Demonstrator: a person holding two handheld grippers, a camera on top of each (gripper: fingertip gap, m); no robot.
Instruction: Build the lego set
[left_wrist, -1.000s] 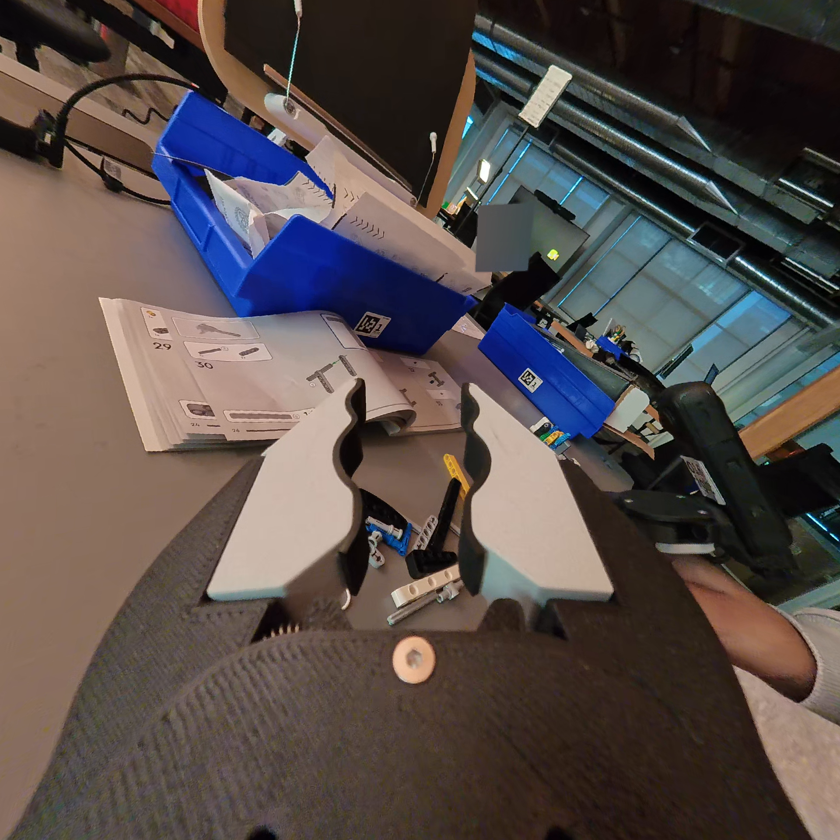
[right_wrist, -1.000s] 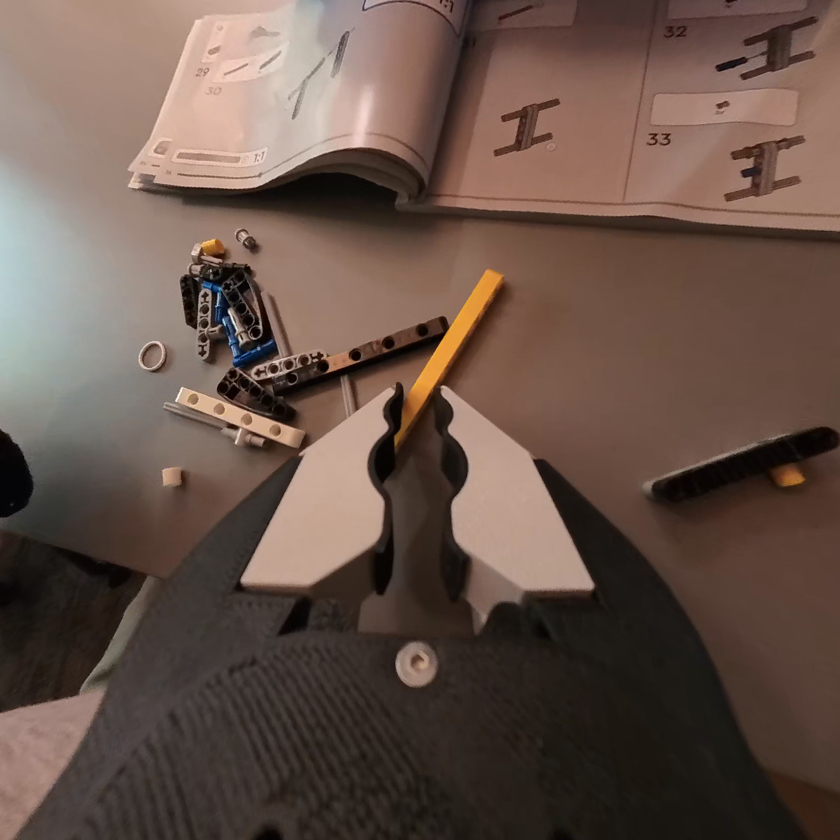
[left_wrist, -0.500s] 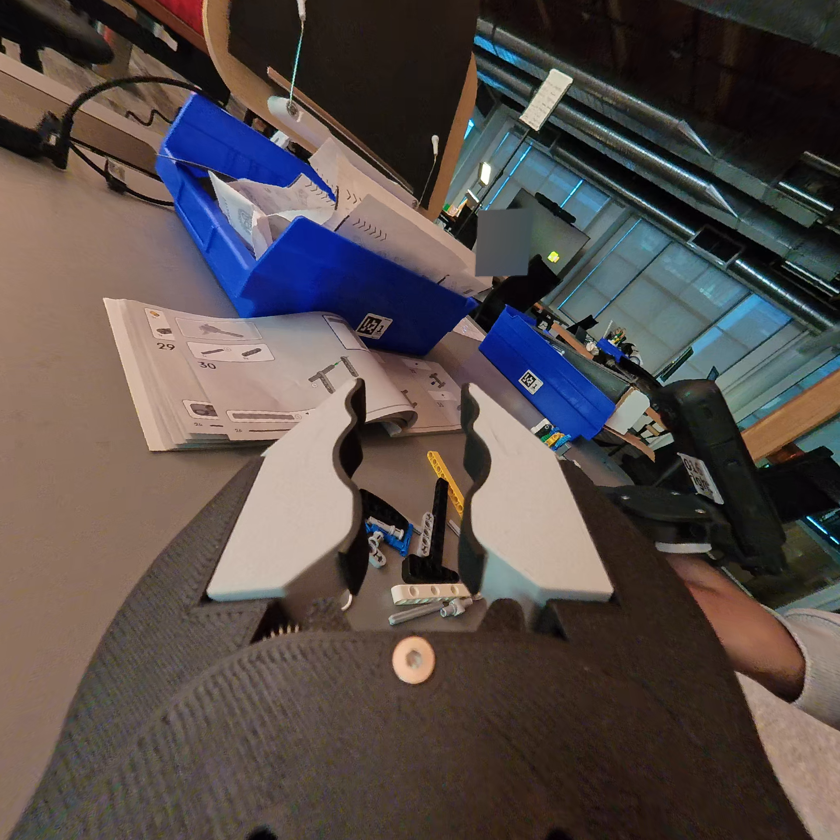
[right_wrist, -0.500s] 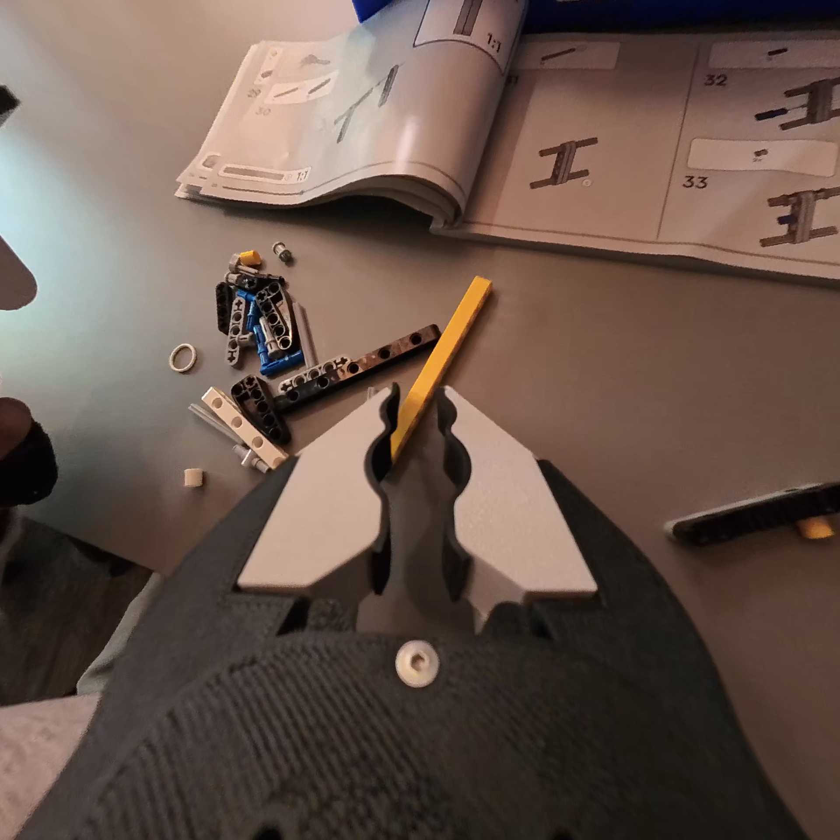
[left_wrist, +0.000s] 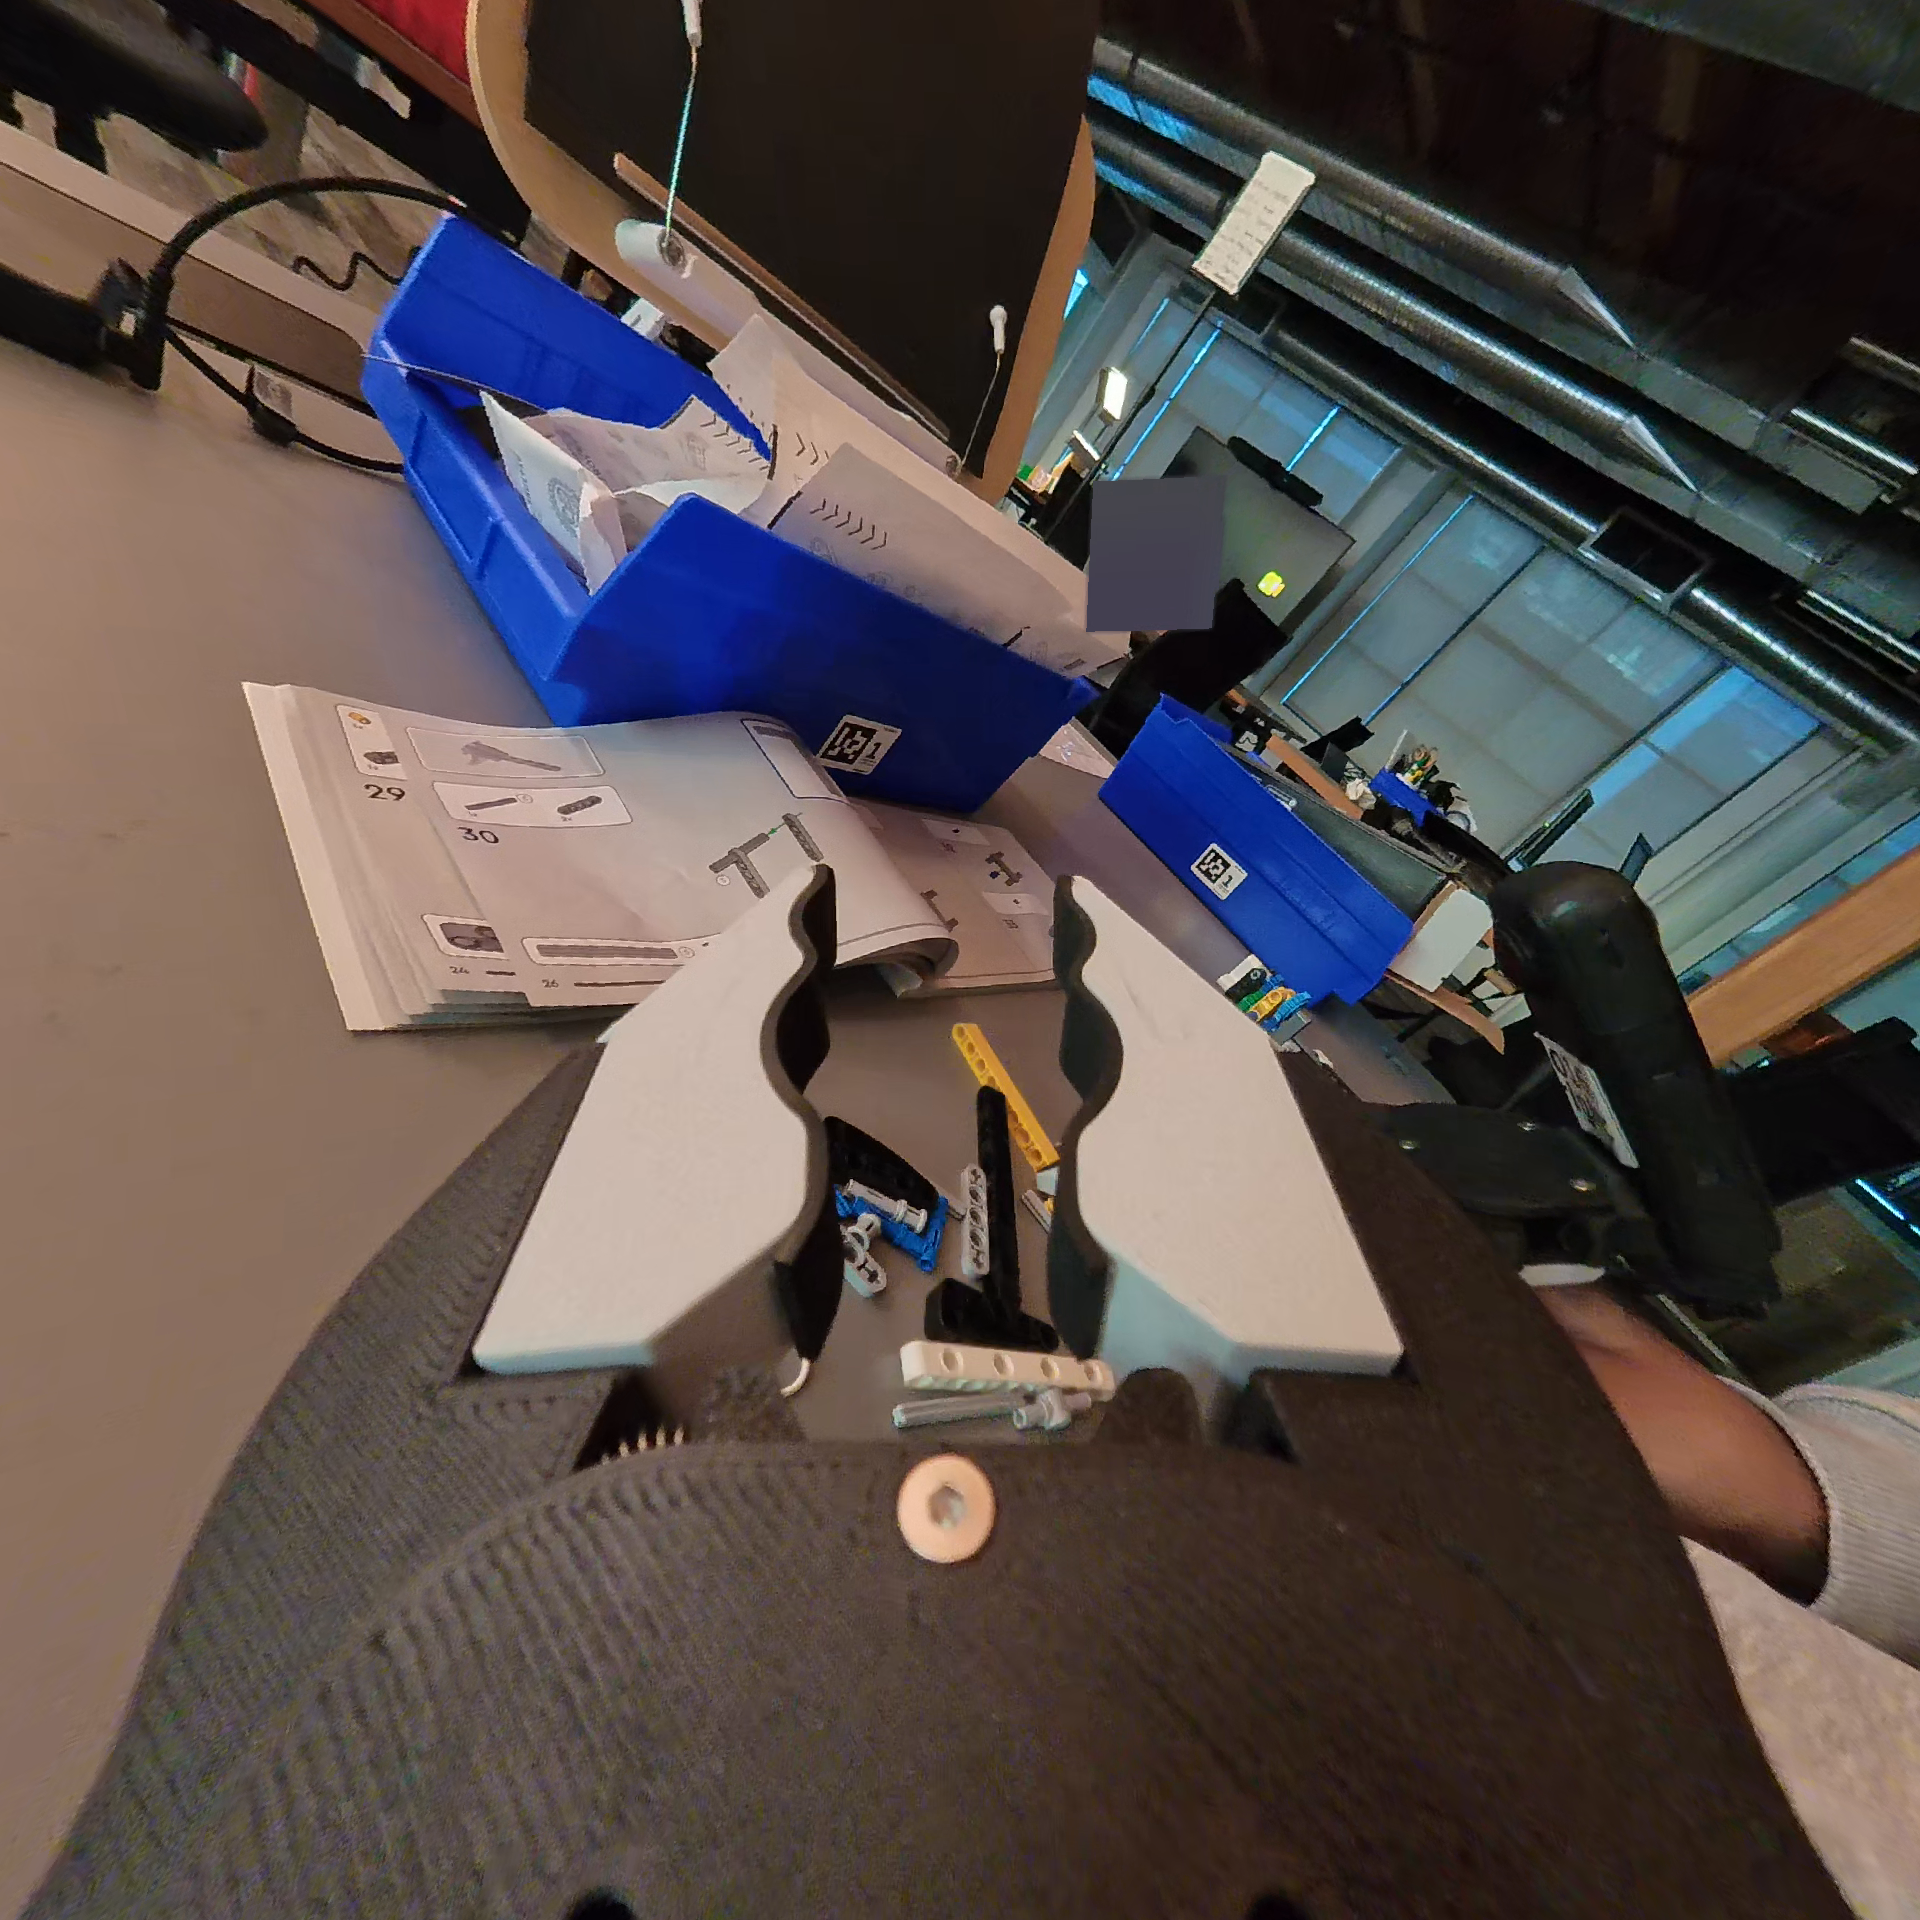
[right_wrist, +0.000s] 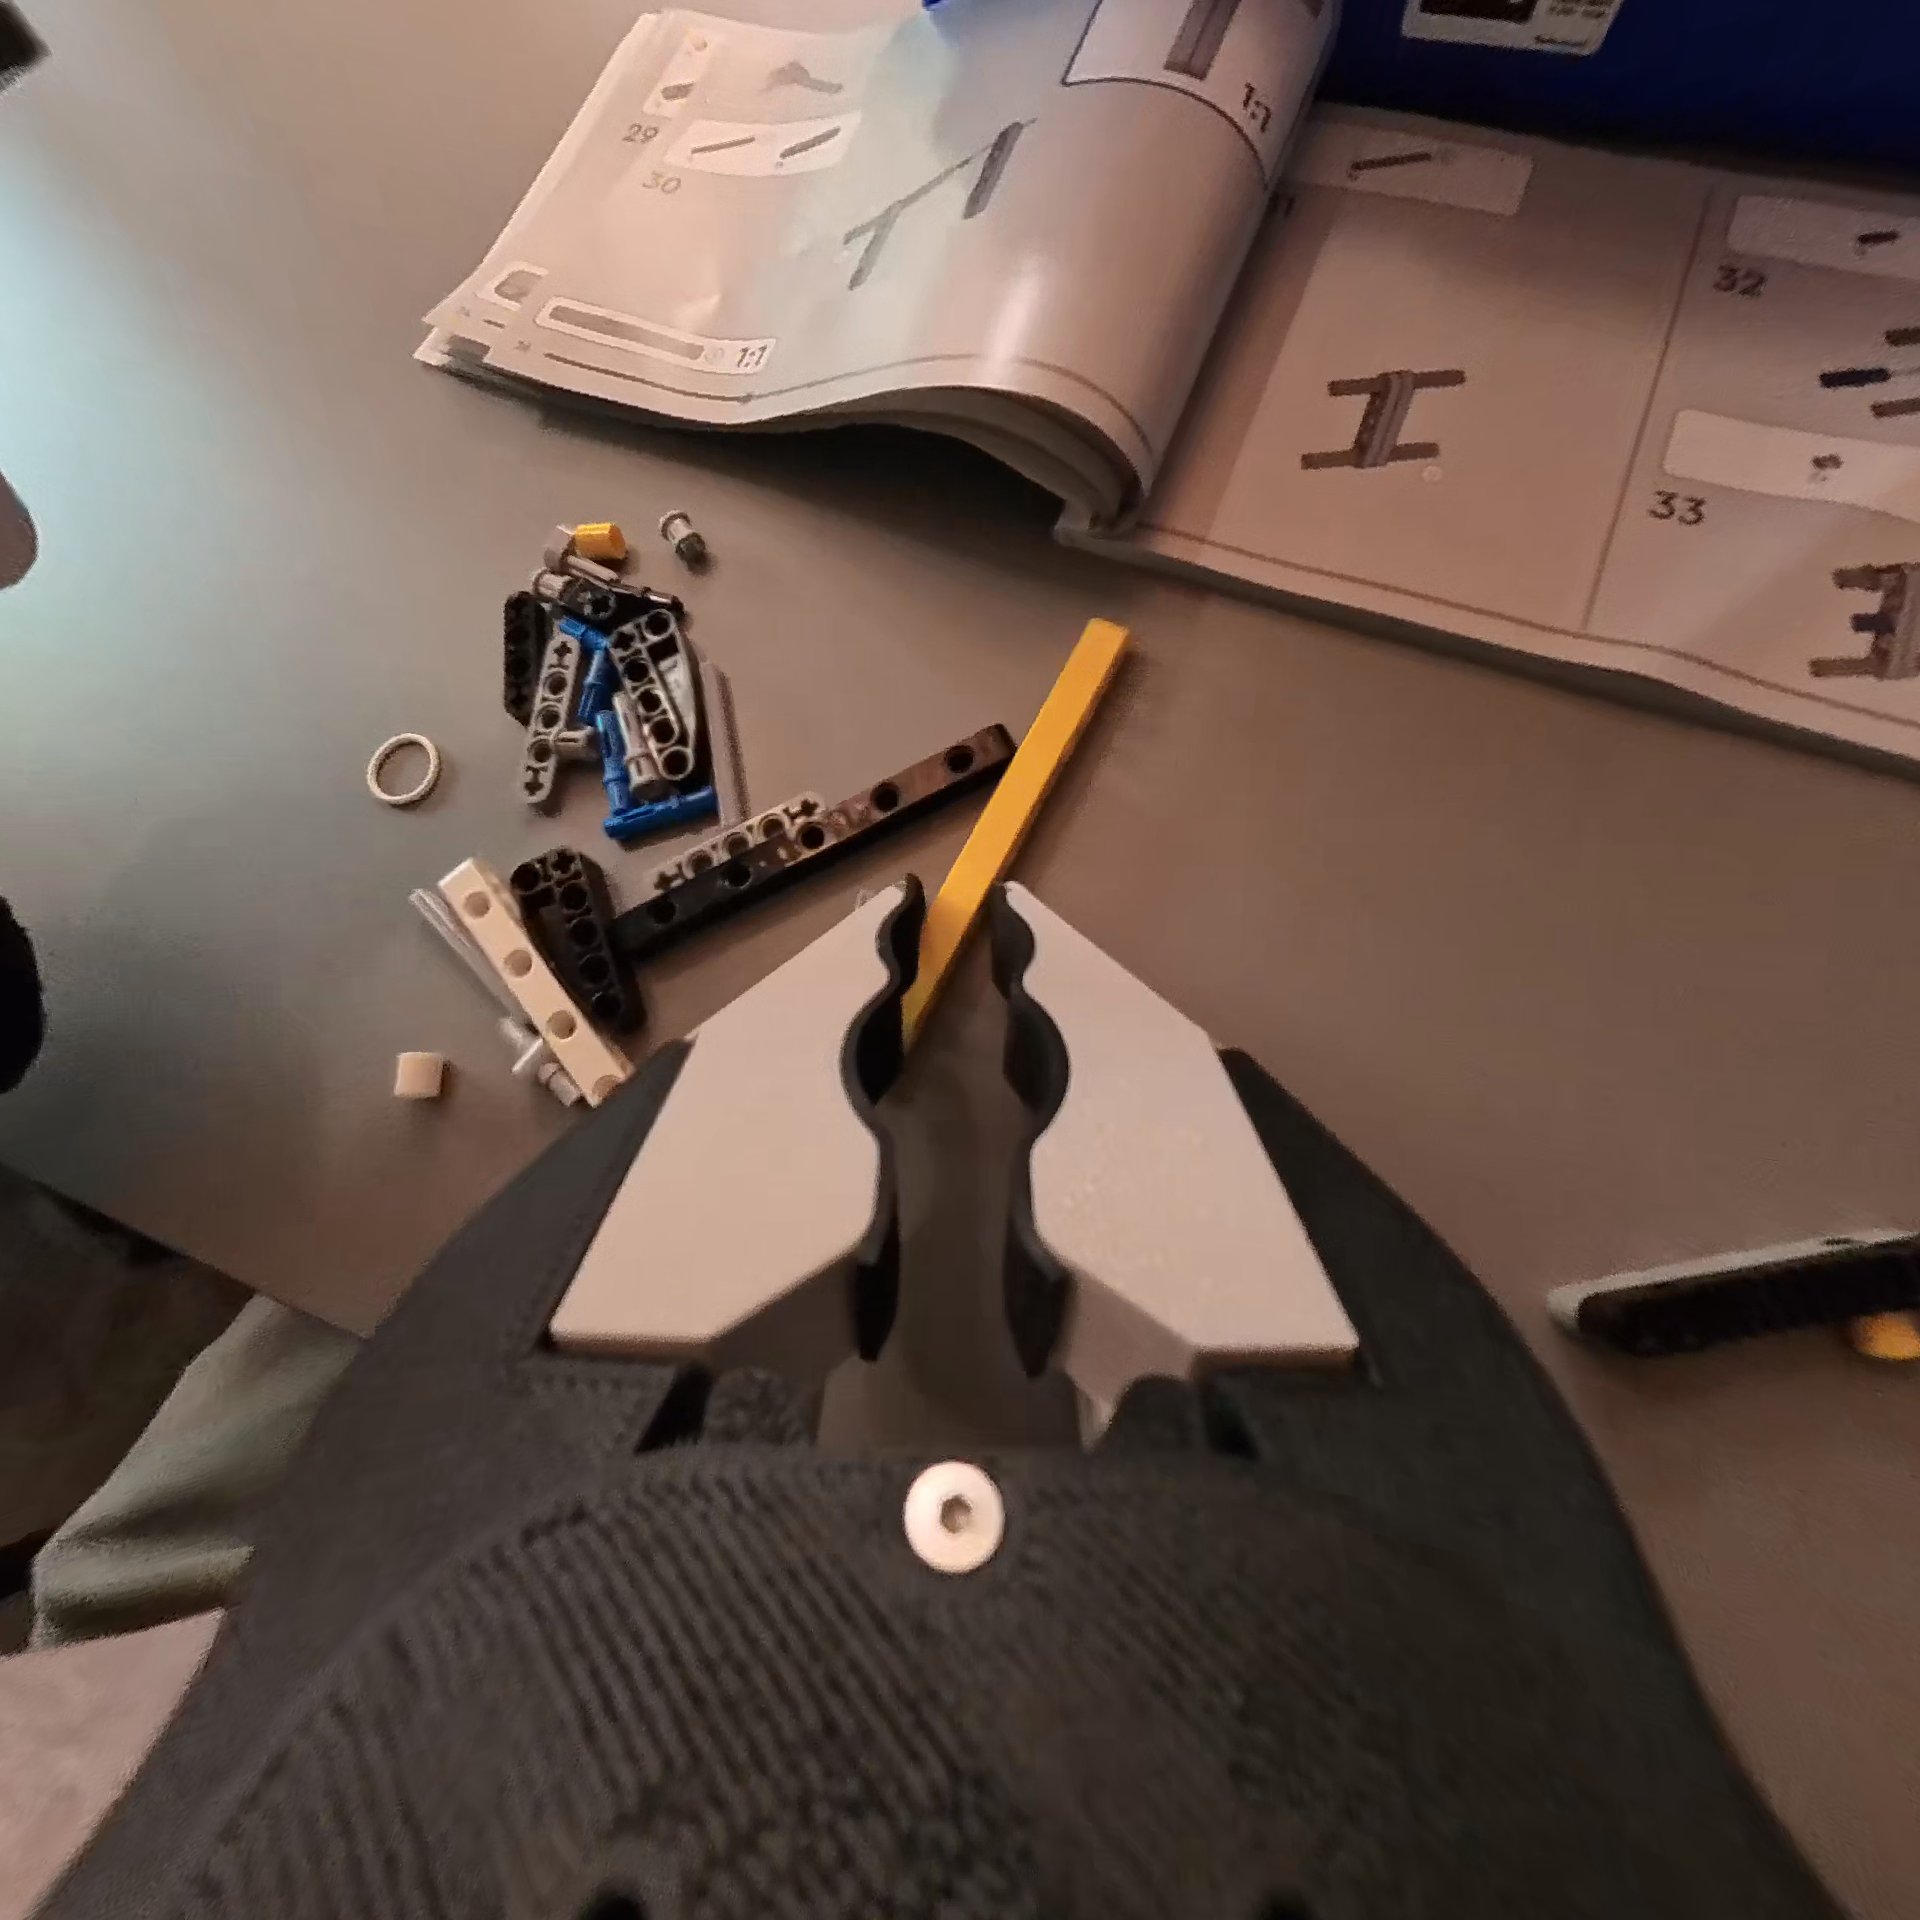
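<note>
Between the right gripper's (right_wrist: 951, 904) narrowed fingers sits the yellow beam (right_wrist: 1023, 805) — whether gripped, I cannot tell. Left gripper (left_wrist: 940, 920) hovers open over loose pieces (left_wrist: 940, 1216) — a skewed pinch might flick the beam away.

Left gripper (left_wrist: 940, 914) low over the grey table (left_wrist: 156, 727), jaws parted with nothing between them; seen through the gap, loose pieces on the table: a yellow beam (left_wrist: 1003, 1091), a long black beam (left_wrist: 992, 1184), a blue piece (left_wrist: 899, 1231), a white beam (left_wrist: 1003, 1363) nearest the gripper body; open instruction booklet (left_wrist: 540, 862) just beyond the tips; large blue bin (left_wrist: 769, 644) holding papers behind it; smaller blue bin (left_wrist: 1247, 883) beyond and right; right gripper (left_wrist: 1621, 1091) at far right, its jaws hidden.
</note>
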